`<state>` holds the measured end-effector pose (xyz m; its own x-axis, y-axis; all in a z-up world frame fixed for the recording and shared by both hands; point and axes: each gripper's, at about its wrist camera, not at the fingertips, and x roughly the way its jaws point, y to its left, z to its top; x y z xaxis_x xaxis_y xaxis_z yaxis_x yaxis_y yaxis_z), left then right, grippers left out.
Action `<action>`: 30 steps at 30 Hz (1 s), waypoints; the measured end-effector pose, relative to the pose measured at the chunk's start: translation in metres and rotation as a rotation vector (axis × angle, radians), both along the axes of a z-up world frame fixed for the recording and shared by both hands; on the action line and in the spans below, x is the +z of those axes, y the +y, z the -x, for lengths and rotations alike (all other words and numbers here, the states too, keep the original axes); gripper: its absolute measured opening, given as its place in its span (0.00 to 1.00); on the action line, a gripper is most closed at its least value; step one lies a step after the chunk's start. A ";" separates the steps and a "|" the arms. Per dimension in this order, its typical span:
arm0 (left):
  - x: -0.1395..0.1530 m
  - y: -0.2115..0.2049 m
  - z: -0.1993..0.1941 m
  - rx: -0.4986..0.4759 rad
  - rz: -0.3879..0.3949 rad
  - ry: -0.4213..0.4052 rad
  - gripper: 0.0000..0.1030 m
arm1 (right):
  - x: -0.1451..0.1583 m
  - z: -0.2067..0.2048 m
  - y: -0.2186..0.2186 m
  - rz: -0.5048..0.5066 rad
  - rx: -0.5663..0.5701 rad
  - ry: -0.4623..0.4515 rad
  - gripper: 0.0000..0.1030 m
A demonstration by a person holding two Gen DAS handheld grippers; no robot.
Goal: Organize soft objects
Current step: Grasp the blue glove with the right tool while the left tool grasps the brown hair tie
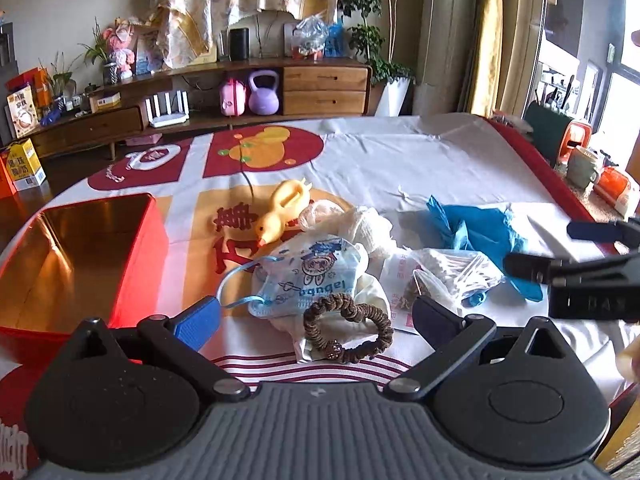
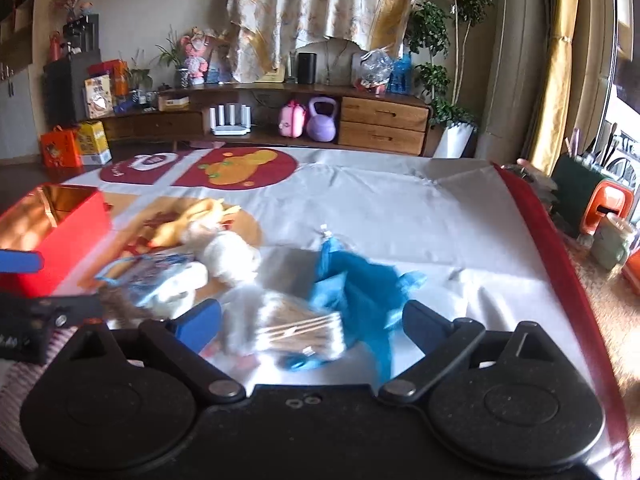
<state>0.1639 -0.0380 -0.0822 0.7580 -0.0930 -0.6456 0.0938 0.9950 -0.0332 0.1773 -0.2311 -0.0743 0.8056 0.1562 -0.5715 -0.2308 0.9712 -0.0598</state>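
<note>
I hold both grippers, left gripper [image 1: 316,316] and right gripper [image 2: 312,320], with jaws released, nothing gripped. The hair tie [image 1: 347,330] lies low centre; I'd pinch it cleanly, then carry it to the red box [image 1: 80,264] at left.

The left gripper [image 1: 316,322] is tilting downward with its jaws standing wide apart, gripping nothing. The right gripper [image 2: 312,326] is angling down beside it, jaws likewise spread wide with nothing pressed between them.
</note>
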 end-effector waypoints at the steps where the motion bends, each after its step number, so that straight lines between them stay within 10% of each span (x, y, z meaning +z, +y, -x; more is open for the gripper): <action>1: -0.002 -0.001 -0.002 -0.001 -0.001 0.005 1.00 | -0.001 -0.006 -0.004 0.000 -0.007 0.000 0.94; 16: -0.030 -0.017 -0.030 -0.024 -0.031 0.046 0.99 | -0.038 -0.085 -0.035 0.002 -0.103 0.079 0.76; 30: -0.033 -0.019 -0.029 -0.051 -0.024 0.052 0.53 | -0.047 -0.095 -0.039 -0.016 -0.132 0.107 0.32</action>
